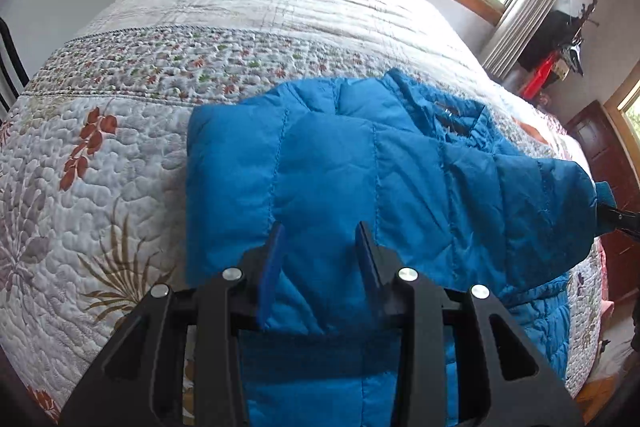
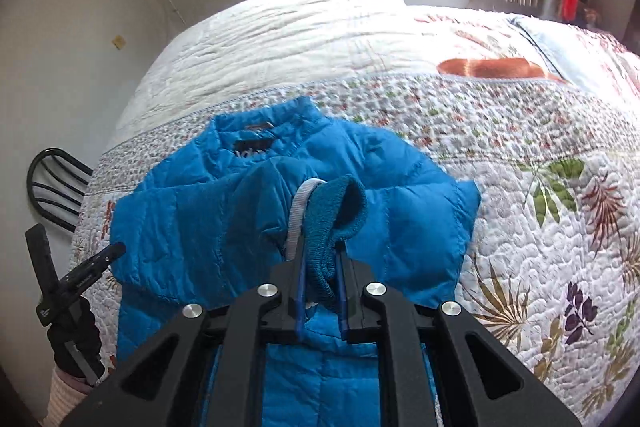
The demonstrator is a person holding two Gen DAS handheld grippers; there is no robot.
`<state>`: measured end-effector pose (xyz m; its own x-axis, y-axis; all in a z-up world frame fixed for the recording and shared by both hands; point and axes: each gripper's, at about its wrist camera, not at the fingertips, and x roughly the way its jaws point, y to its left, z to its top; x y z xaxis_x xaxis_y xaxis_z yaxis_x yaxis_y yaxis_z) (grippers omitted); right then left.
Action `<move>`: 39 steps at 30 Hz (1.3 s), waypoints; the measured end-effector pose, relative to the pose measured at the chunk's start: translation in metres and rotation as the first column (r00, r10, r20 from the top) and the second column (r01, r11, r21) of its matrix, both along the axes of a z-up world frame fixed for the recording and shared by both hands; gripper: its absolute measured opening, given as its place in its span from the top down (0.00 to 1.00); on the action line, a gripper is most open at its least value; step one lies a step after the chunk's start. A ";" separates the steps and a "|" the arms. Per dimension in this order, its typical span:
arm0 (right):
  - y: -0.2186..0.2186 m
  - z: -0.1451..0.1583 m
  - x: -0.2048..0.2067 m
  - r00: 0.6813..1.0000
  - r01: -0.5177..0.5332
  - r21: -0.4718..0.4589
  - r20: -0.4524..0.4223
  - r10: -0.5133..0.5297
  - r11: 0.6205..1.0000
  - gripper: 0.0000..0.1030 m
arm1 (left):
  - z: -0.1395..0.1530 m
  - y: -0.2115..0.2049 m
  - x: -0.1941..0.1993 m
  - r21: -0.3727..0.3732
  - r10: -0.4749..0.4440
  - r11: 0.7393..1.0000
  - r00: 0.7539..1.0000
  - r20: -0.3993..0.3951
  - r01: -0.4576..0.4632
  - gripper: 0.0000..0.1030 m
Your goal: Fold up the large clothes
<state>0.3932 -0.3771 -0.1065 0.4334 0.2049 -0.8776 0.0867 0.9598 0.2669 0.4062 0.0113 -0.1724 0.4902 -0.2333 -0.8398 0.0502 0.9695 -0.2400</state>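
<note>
Centrally on the quilt (image 1: 120,187) lies the jacket (image 1: 340,167) — a blue quilted puffer, collar (image 2: 260,131) toward the far side of the bed, body spread flat with one sleeve (image 1: 540,195) drawn across it.

Left gripper (image 1: 320,227): jaws spread, fingers (image 1: 276,247) poised just above the jacket's lower body, nothing between them. Right gripper (image 2: 320,259): jaws pressed together on the knit cuff (image 2: 340,215) of the sleeve, which is lifted over the chest; a pale inner band shows beside the cuff.

Handling, as a judgement: the jacket looks light, soft and lofty, with a smooth shell that may slide on itself and spring back from a fold. The ribbed cuff offers a firmer, less slippery hold than the shell; elsewhere the stitched seams, hem or collar seem the better places to pinch, since a puffed panel would likely slip or bunch.

Views compared. The left wrist view shows the jacket's left edge, the sleeve draped toward the right side of the bed, and, at the frame's right margin, the dark tip of the other tool with blue cuff fabric against it. The right wrist view alone shows the grip on the cuff, the collar's inner label, and the left gripper from outside at lower left, held in a dark-gloved hand (image 2: 72,343) — whether it touches the fabric cannot be told from either view.
</note>
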 end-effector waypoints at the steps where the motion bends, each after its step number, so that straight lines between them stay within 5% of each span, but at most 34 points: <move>1: -0.004 -0.013 0.002 0.999 0.012 0.006 -0.031 -0.012 1.000 0.89 | -0.008 -0.003 0.002 0.020 -0.002 1.000 1.000 -0.016 0.003 0.66; 8: -0.013 -0.093 -0.004 0.983 0.072 0.031 -0.170 -0.066 0.997 0.88 | -0.032 -0.005 0.005 0.094 -0.034 0.995 0.999 -0.031 0.037 0.63; 12: -0.013 -0.087 -0.006 0.980 0.093 0.013 -0.177 -0.089 0.996 0.79 | -0.028 -0.006 0.005 0.109 -0.035 0.993 0.998 -0.042 0.040 0.63; 16: -0.006 -0.037 -0.026 0.985 0.149 -0.170 -0.059 -0.161 0.974 0.72 | 0.006 -0.005 -0.009 0.150 0.011 0.989 0.999 0.039 -0.016 0.65; 20: 0.031 -0.008 -0.030 1.000 0.014 -0.046 0.009 -0.013 0.999 0.72 | 0.034 -0.028 -0.026 0.094 -0.054 0.995 0.993 0.103 0.045 0.65; 27: 0.116 -0.056 -0.014 0.987 -0.136 0.024 -0.088 0.138 0.990 0.77 | 0.006 -0.075 -0.033 0.084 -0.134 0.988 0.990 0.034 0.131 0.65; 32: 0.129 -0.093 -0.010 0.978 -0.132 -0.041 -0.168 0.123 0.990 0.81 | -0.030 -0.072 -0.033 0.084 -0.140 0.986 0.989 -0.035 0.143 0.65; 39: 0.122 -0.106 -0.006 0.980 -0.112 -0.015 -0.169 0.108 0.994 0.84 | -0.034 -0.072 -0.028 0.093 -0.145 0.984 0.988 -0.051 0.150 0.67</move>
<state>0.3874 -0.2548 -0.2127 0.2555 0.2212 -0.9411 0.0216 0.9719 0.2344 0.3785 -0.0607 -0.2063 0.4186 -0.2176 -0.8817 0.1859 0.9708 -0.1513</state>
